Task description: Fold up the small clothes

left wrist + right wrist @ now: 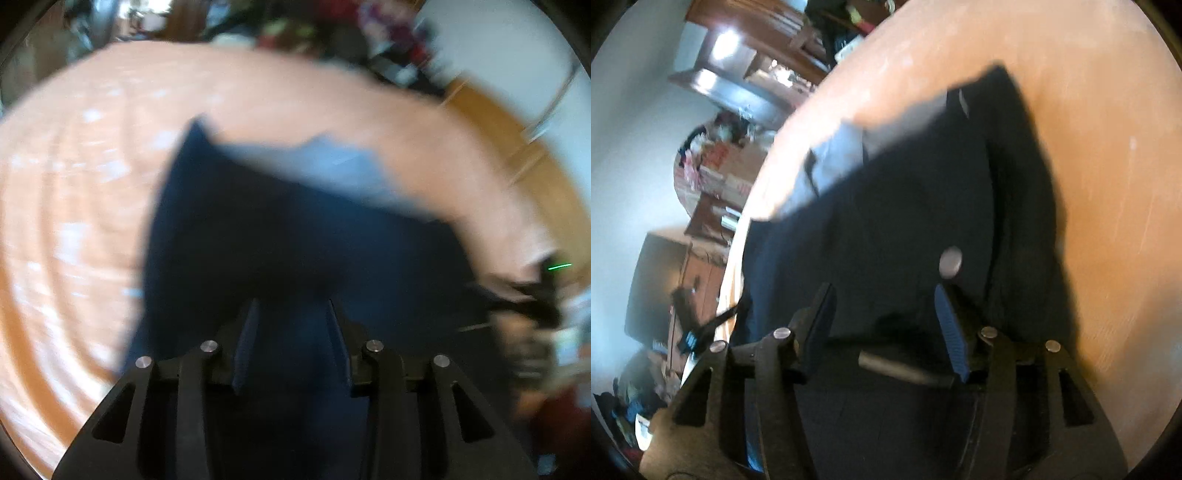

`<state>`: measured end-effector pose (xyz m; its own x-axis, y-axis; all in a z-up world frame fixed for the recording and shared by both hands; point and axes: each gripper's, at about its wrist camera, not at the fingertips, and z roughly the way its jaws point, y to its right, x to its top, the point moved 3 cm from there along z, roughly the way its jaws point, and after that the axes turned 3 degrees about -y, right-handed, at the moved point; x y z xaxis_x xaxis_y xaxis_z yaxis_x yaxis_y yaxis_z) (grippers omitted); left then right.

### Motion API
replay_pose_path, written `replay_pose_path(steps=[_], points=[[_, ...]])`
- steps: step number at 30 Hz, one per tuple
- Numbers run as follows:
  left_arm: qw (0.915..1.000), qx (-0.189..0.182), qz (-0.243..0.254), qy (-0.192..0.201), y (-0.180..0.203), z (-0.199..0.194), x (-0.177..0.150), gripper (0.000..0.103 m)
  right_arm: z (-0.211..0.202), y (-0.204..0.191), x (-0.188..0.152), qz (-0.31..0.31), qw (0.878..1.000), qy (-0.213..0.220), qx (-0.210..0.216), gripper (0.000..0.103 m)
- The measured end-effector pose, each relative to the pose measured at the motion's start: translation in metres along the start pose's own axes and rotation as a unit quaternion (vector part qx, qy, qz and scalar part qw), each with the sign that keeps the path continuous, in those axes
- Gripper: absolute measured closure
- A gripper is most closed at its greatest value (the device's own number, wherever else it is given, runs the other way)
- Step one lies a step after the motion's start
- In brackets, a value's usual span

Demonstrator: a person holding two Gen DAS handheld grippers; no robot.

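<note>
Orange table (1089,110), parted claws over garment (905,206)

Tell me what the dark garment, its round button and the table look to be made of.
Dark garment: navy woven cloth, matte, paler grey lining at its far edge; likely cotton, blur hides the weave. Round button: silvery with dull sheen, probably metal. Table: orange-brown wood or laminate, smooth, faintly scuffed.

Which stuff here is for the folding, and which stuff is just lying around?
For the folding:
- dark blue garment with a round button
- left hand-held gripper, jaws apart
- right hand-held gripper, jaws apart
- orange table under it

Just lying around:
- wooden shelves
- clutter pile, too blurred to name
</note>
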<state>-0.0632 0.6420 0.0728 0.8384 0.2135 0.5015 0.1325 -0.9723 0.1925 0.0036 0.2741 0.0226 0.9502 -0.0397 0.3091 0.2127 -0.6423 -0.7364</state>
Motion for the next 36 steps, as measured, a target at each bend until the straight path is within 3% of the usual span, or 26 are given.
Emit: replay_pose_path(steps=[2, 3, 5, 7, 8, 10, 12, 14, 16, 18, 20, 25, 29, 30, 34, 35, 36], points=[[0.9971, 0.025, -0.070, 0.019, -0.054, -0.007, -0.001, 0.094, -0.004, -0.010, -0.016, -0.018, 1.000, -0.017, 0.015, 0.043], [0.9920, 0.042, -0.117, 0.021, -0.085, -0.014, -0.007, 0.093, -0.005, -0.015, -0.021, -0.030, 0.999, -0.022, 0.013, 0.039], [0.9818, 0.024, -0.185, 0.037, -0.127, -0.035, -0.021, 0.100, -0.009, -0.029, -0.028, -0.064, 0.998, -0.023, -0.007, 0.039], [0.9849, 0.039, -0.159, 0.056, -0.121, -0.061, -0.029, 0.093, -0.015, -0.050, -0.027, -0.091, 0.996, -0.010, 0.002, 0.039], [0.9881, 0.015, -0.140, 0.061, -0.108, -0.071, -0.032, 0.087, -0.016, -0.063, -0.023, -0.102, 0.995, -0.002, 0.014, 0.039], [0.9908, -0.028, -0.112, 0.070, -0.084, -0.085, -0.034, 0.085, -0.008, -0.094, -0.015, -0.126, 0.991, 0.004, 0.048, 0.040], [0.9929, -0.075, -0.066, 0.065, -0.045, -0.087, -0.034, 0.080, 0.022, -0.128, -0.007, -0.154, 0.985, -0.018, 0.073, 0.042], [0.9970, -0.063, -0.019, 0.040, -0.013, -0.080, -0.039, 0.075, 0.054, -0.159, -0.008, -0.196, 0.977, -0.049, 0.072, 0.042], [0.9981, -0.051, -0.026, 0.023, -0.012, -0.074, -0.051, 0.075, 0.092, -0.199, -0.026, -0.261, 0.958, -0.098, 0.064, 0.042], [0.9971, -0.039, -0.063, 0.019, -0.025, -0.071, -0.064, 0.075, 0.118, -0.229, -0.051, -0.336, 0.934, -0.117, 0.043, 0.041], [0.9929, -0.052, -0.104, 0.026, -0.040, -0.074, -0.084, 0.075, 0.148, -0.250, -0.072, -0.391, 0.911, -0.131, 0.023, 0.041], [0.9893, -0.060, -0.124, 0.049, -0.047, -0.079, -0.098, 0.076, 0.206, -0.291, -0.100, -0.498, 0.859, -0.102, -0.050, 0.042], [0.9804, -0.094, -0.159, 0.069, -0.070, -0.086, -0.118, 0.075, 0.237, -0.317, -0.120, -0.561, 0.817, -0.085, -0.099, 0.045], [0.9775, -0.105, -0.167, 0.075, -0.075, -0.089, -0.124, 0.075, 0.241, -0.318, -0.122, -0.565, 0.814, -0.081, -0.107, 0.049], [0.9721, -0.126, -0.180, 0.083, -0.082, -0.087, -0.125, 0.075, 0.256, -0.320, -0.114, -0.553, 0.821, -0.076, -0.119, 0.076], [0.9721, -0.127, -0.178, 0.084, -0.081, -0.084, -0.125, 0.075, 0.257, -0.322, -0.114, -0.551, 0.823, -0.079, -0.114, 0.084], [0.9726, -0.127, -0.175, 0.085, -0.079, -0.083, -0.125, 0.075, 0.256, -0.326, -0.116, -0.549, 0.826, -0.081, -0.100, 0.100]])
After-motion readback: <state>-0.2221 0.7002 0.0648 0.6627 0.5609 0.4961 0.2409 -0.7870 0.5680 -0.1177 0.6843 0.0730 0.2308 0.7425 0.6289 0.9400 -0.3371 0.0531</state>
